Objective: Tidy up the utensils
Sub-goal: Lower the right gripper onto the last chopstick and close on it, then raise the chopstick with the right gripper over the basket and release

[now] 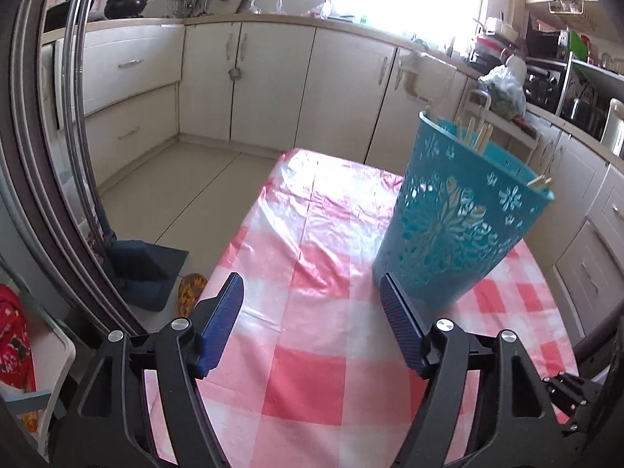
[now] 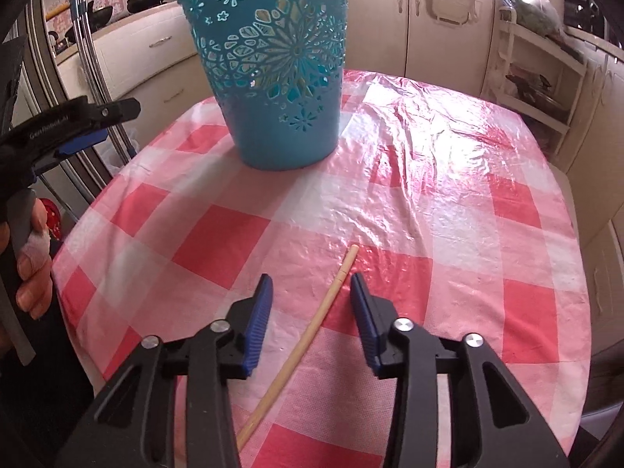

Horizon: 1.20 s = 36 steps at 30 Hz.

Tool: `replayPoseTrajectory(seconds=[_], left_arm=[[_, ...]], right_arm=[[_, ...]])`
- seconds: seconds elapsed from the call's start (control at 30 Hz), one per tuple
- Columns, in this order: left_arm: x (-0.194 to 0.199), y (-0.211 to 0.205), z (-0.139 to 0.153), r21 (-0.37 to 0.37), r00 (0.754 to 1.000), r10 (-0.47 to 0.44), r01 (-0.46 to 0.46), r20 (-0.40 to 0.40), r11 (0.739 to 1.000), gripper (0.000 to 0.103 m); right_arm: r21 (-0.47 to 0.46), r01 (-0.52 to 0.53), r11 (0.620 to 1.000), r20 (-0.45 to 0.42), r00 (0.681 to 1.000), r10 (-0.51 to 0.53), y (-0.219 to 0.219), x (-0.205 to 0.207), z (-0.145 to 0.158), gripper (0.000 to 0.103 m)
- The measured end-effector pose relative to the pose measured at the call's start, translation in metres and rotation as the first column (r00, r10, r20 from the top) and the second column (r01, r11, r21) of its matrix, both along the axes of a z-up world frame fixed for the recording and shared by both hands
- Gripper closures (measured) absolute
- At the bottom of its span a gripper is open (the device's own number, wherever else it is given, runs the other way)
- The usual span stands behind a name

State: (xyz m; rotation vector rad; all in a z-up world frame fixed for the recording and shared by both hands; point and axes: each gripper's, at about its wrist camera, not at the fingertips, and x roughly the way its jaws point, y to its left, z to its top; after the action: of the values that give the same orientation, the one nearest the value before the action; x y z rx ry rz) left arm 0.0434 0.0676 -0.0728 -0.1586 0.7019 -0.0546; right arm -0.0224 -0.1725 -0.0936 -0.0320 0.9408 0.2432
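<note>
Right gripper [image 2: 310, 286] straddles chopstick [image 2: 300, 345] untouched, teal basket [image 2: 273, 78] beyond

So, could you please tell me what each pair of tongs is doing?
Left tongs: open, empty.
Right tongs: open around the pale wooden chopstick, not gripping.

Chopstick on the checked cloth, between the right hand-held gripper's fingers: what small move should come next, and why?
Probably close the right hand-held gripper on the chopstick: it lies loose between the pads, neither touching it. The teal basket already holds other sticks.
</note>
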Motion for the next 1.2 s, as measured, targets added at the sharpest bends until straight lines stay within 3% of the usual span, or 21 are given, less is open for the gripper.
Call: replayPoseTrajectory(seconds=[0.03, 0.07, 0.17, 0.37, 0.53, 0.67, 0.97, 1.1, 1.2], left_arm=[[0.001, -0.002, -0.004, 0.011, 1.0, -0.004, 0.005, -0.009, 1.0, 0.034], [0.001, -0.004, -0.008, 0.023, 1.0, -0.008, 0.008, -0.014, 1.0, 0.031], [0.003, -0.012, -0.015, 0.066, 0.999, -0.016, 0.018, -0.028, 0.998, 0.026], [0.006, -0.022, -0.022, 0.099, 0.998, -0.038, 0.042, -0.042, 0.994, 0.024], [0.007, -0.025, -0.025, 0.107, 0.997, -0.055, 0.062, -0.062, 0.992, 0.023], [0.008, -0.024, -0.025, 0.101, 0.996, -0.051, 0.058, -0.073, 0.993, 0.023], [0.011, -0.022, -0.028, 0.092, 0.995, -0.04, 0.049, -0.095, 0.995, 0.023], [0.011, -0.021, -0.028, 0.09, 0.995, -0.035, 0.043, -0.095, 0.995, 0.023], [0.011, -0.021, -0.028, 0.09, 0.995, -0.032, 0.041, -0.096, 0.995, 0.022]], right_arm=[[-0.016, -0.015, 1.0, -0.003, 1.0, 0.015, 0.002, 0.0, 0.001, 0.086], [-0.022, -0.046, 0.999, -0.014, 0.999, 0.046, 0.005, -0.001, 0.001, 0.09], [-0.046, -0.107, 0.993, -0.041, 0.994, 0.105, 0.008, -0.003, 0.004, 0.091], [-0.044, -0.116, 0.992, -0.087, 0.99, 0.112, 0.008, 0.002, 0.004, 0.093], [0.12, -0.059, 0.991, -0.118, 0.99, 0.074, -0.01, 0.001, 0.003, 0.098], [0.274, -0.034, 0.961, -0.117, 0.991, 0.068, -0.027, -0.004, 0.012, 0.098], [0.524, -0.064, 0.849, 0.048, 0.998, 0.046, -0.048, -0.001, 0.087, 0.098], [0.574, -0.116, 0.811, 0.183, 0.983, 0.011, -0.051, 0.021, 0.14, 0.098], [0.569, -0.155, 0.808, 0.297, 0.955, -0.026, -0.039, 0.045, 0.176, 0.098]])
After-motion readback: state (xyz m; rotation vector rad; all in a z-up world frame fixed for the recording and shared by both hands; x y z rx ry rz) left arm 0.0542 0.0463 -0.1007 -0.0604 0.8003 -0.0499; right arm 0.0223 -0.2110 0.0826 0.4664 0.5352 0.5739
